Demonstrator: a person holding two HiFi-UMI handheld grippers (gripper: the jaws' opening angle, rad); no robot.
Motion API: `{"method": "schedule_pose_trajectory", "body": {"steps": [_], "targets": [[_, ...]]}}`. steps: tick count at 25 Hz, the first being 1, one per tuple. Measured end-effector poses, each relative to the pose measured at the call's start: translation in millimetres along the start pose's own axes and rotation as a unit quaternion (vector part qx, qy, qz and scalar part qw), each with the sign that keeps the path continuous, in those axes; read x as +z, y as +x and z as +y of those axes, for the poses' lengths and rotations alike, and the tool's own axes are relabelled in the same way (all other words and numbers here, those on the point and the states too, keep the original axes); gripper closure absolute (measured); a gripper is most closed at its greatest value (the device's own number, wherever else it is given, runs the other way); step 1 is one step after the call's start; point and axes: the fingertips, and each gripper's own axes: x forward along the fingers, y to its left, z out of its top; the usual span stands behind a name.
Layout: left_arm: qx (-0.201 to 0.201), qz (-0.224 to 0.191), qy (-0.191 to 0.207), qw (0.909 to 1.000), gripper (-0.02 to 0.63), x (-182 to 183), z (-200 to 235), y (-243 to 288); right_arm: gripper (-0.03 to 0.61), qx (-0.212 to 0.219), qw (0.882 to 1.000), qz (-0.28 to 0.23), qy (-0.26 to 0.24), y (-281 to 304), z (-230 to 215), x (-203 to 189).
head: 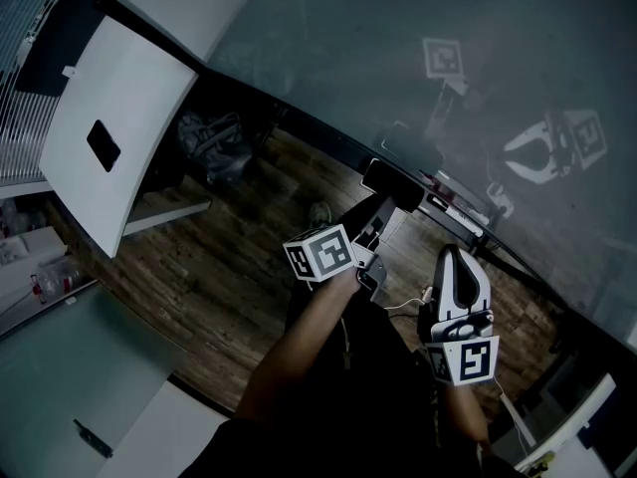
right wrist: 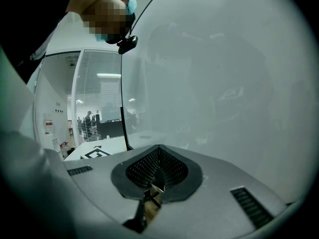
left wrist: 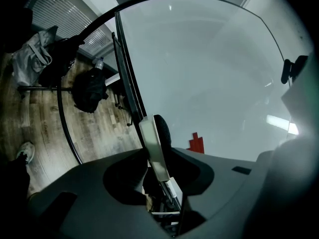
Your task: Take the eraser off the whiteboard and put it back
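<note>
The eraser (head: pixel 391 184), dark in the head view, sits at the lower edge of the whiteboard (head: pixel 398 48), just above the marker tray (head: pixel 453 212). My left gripper (head: pixel 386 201) reaches up to it from below. In the left gripper view the eraser (left wrist: pixel 155 143) stands on edge between the jaws, cream back to the left and black felt to the right, and both pads touch it. My right gripper (head: pixel 453 255) hangs to the right, pointing at the board. Its mesh pads meet with nothing between them (right wrist: pixel 158 152).
A red mark (left wrist: pixel 197 143) shows on the whiteboard (left wrist: pixel 209 73) beside the eraser. A black bag (head: pixel 214 147) lies on the wooden floor by a white tabletop (head: pixel 109 127). Several people stand far off behind glass (right wrist: pixel 89 121).
</note>
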Motion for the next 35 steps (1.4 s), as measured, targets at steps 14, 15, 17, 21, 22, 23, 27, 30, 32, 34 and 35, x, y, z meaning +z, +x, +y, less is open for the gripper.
{"method": "schedule_pose_trajectory", "body": {"steps": [14, 15, 17, 21, 22, 23, 27, 30, 32, 34, 35], "targets": [[0.002, -0.006, 0.01, 0.9999, 0.485, 0, 1, -5, 0.563, 0.0, 1.0, -0.002, -0.002, -4, 2, 0], [0.0, -0.006, 0.01, 0.9999, 0.485, 0, 0, -5, 0.563, 0.0, 1.0, -0.002, -0.003, -4, 2, -1], [-0.005, -0.009, 0.01, 0.9999, 0.488, 1, -2, -5, 0.563, 0.0, 1.0, -0.001, -0.004, -5, 3, -2], [-0.007, -0.009, 0.016, 0.9998, 0.491, 1, -3, -7, 0.563, 0.0, 1.0, 0.001, -0.004, -6, 4, -3], [-0.006, -0.009, 0.018, 0.9998, 0.491, 1, -3, -7, 0.563, 0.0, 1.0, 0.0, -0.004, -7, 4, -3], [-0.004, -0.01, 0.021, 0.9997, 0.491, 1, -3, -8, 0.563, 0.0, 1.0, 0.0, -0.005, -7, 4, -2], [-0.001, -0.012, 0.026, 0.9996, 0.492, 1, -1, -10, 0.563, 0.001, 1.0, -0.002, -0.005, -8, 5, -2], [0.002, -0.013, 0.028, 0.9995, 0.492, 0, 1, -13, 0.563, 0.003, 1.0, -0.003, -0.006, -9, 7, -2], [0.001, -0.016, 0.033, 0.9993, 0.492, 2, 0, -13, 0.563, 0.003, 1.0, -0.003, -0.006, -10, 7, -2], [0.0, -0.021, 0.039, 0.999, 0.494, 4, -4, -14, 0.563, 0.003, 1.0, -0.005, -0.007, -10, 7, 0], [0.0, -0.023, 0.042, 0.9989, 0.494, 5, -5, -15, 0.563, 0.003, 1.0, -0.005, -0.007, -10, 7, 1]]}}
